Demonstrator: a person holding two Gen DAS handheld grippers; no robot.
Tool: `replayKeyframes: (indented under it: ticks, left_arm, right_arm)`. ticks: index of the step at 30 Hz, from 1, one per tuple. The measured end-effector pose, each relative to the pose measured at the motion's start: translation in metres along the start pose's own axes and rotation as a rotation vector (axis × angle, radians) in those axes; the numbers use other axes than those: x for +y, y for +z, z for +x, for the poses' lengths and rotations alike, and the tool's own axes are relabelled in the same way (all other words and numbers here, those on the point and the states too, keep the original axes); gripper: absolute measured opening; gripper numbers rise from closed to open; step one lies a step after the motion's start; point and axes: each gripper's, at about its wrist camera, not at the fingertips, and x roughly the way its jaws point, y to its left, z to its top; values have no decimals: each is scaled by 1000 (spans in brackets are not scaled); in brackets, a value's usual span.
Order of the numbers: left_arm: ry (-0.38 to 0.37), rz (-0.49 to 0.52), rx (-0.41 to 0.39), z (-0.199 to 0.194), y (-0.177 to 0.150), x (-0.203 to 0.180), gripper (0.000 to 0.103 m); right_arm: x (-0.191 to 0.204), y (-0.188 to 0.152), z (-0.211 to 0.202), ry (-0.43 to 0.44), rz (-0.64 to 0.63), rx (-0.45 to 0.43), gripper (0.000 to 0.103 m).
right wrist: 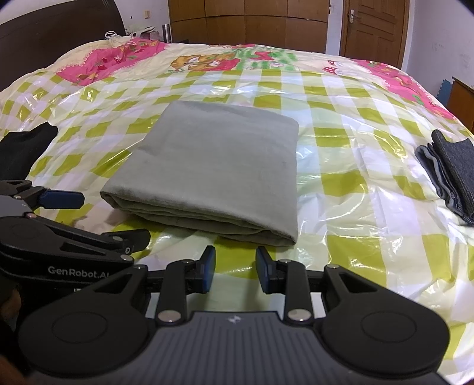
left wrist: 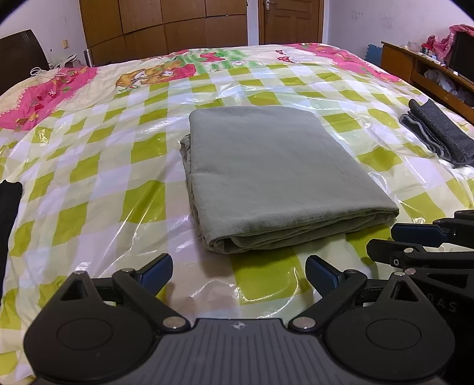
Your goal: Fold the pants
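Observation:
The grey-green pants [left wrist: 275,174] lie folded into a flat rectangular stack on the bed's checked plastic cover [left wrist: 97,165]; they also show in the right wrist view [right wrist: 216,171]. My left gripper [left wrist: 238,274] is open and empty, just in front of the stack's near edge. My right gripper [right wrist: 235,268] is open with a narrower gap, empty, just in front of the stack's near right corner. Each gripper shows at the edge of the other's view: the right gripper [left wrist: 420,237] and the left gripper [right wrist: 59,207].
A folded dark grey garment [left wrist: 438,136] lies at the right of the bed, also in the right wrist view [right wrist: 453,174]. A black garment [right wrist: 23,151] lies at the left. A wooden shelf unit [left wrist: 426,68] stands to the right, a wardrobe [left wrist: 166,26] and a door [left wrist: 291,20] behind.

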Motion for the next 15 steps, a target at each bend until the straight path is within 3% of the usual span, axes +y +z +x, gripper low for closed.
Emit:
replayKeyframes:
  ticks: [15]
  left_arm:
    - [-9,-7,-4,-2,0,0,103]
  right_arm:
    - [-1,-1,0,-4,5,2,31]
